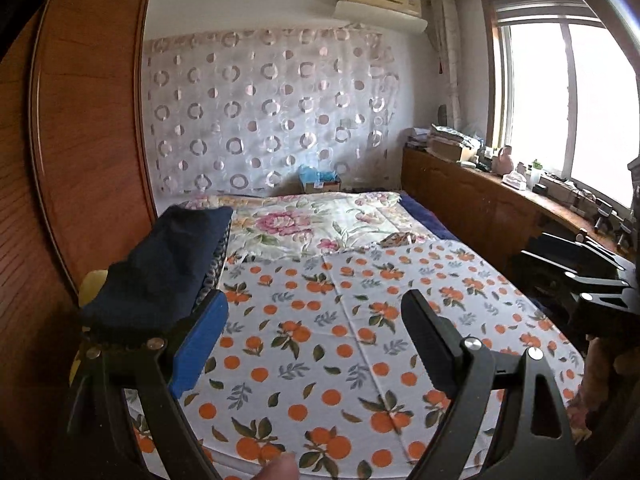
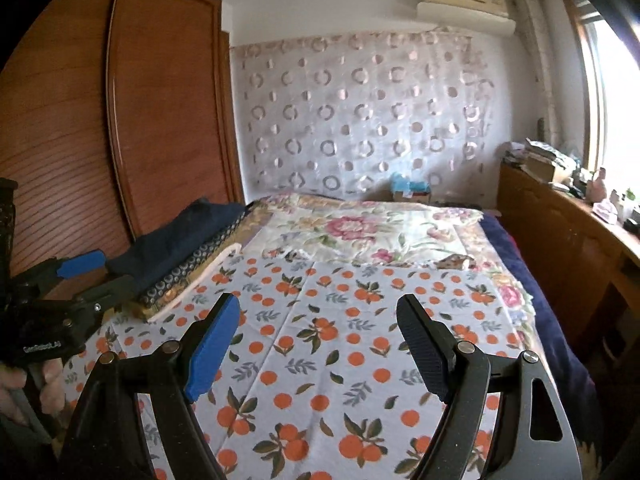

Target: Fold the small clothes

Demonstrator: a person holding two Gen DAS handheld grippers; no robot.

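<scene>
A stack of folded clothes, with a dark navy garment (image 1: 160, 264) on top, lies at the left edge of the bed; it also shows in the right wrist view (image 2: 188, 236) above a patterned folded piece (image 2: 188, 276). My left gripper (image 1: 316, 312) is open and empty, its left finger beside the stack. It shows from outside in the right wrist view (image 2: 100, 276), open next to the stack. My right gripper (image 2: 320, 316) is open and empty above the orange-print sheet (image 2: 340, 340). It appears at the right edge in the left wrist view (image 1: 592, 276).
The bed carries an orange-print sheet (image 1: 360, 340) and a floral quilt (image 1: 312, 224) behind it. A wooden wardrobe (image 1: 80, 140) stands close on the left. A wooden counter (image 1: 480, 188) with clutter runs under the window on the right.
</scene>
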